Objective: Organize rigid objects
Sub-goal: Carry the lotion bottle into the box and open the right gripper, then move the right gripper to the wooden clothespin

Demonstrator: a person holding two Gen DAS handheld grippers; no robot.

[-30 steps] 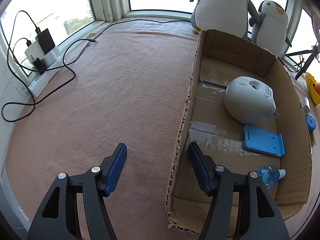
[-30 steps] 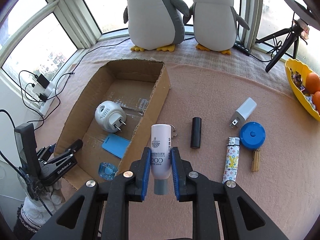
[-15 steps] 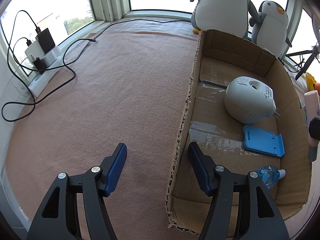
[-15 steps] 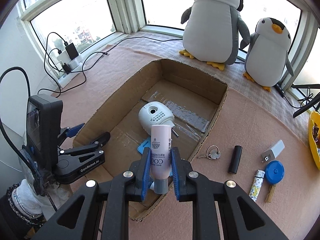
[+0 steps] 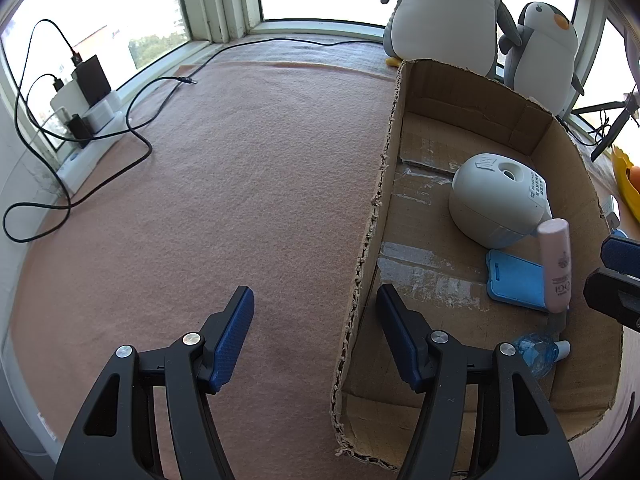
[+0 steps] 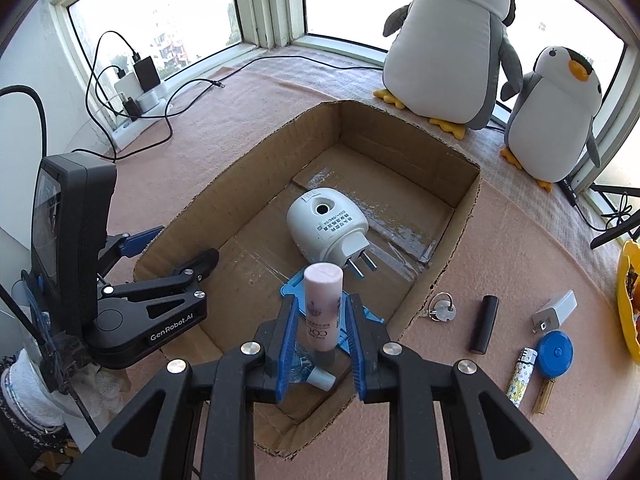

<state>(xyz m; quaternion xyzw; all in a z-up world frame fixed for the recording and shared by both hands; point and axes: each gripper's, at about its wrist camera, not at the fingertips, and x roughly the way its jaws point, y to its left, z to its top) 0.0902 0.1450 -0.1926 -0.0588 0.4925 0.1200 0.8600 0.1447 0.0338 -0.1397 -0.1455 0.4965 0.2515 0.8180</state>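
Inside the cardboard box [image 6: 460,216], the pink tube [image 6: 322,306] stands between the blue pads of the right gripper [image 6: 320,336], whose jaws have just been opening; gaps now show on both sides of the tube, so the pads no longer press it. Its label carries large letters that read roughly "COC" from the right wrist view, upside down there, with smaller lines of print too fine to make out, and its grey cap points down toward the box floor. Just beyond it lie a blue flat card holder [image 6: 294,290] and a white plug-in device [image 6: 326,228], whose flat face bears a small code square and several rows of tiny print that cannot be read; its two metal prongs point toward the tube. A small clear blue bottle [image 6: 316,376] with a white cap lies under the right gripper. The left gripper [image 5: 314,332] straddles the box's near wall with its jaws standing wide, one pad outside over the pink cloth and one inside, pressing nothing; its side reads "GenRobot.AI" in the right wrist view. Outside the box on the cloth lie keys [image 6: 442,310], a black cylinder [image 6: 484,322], a white charger [image 6: 554,310], a blue round case [image 6: 554,352] and a patterned lighter [image 6: 520,376] with monogram print.
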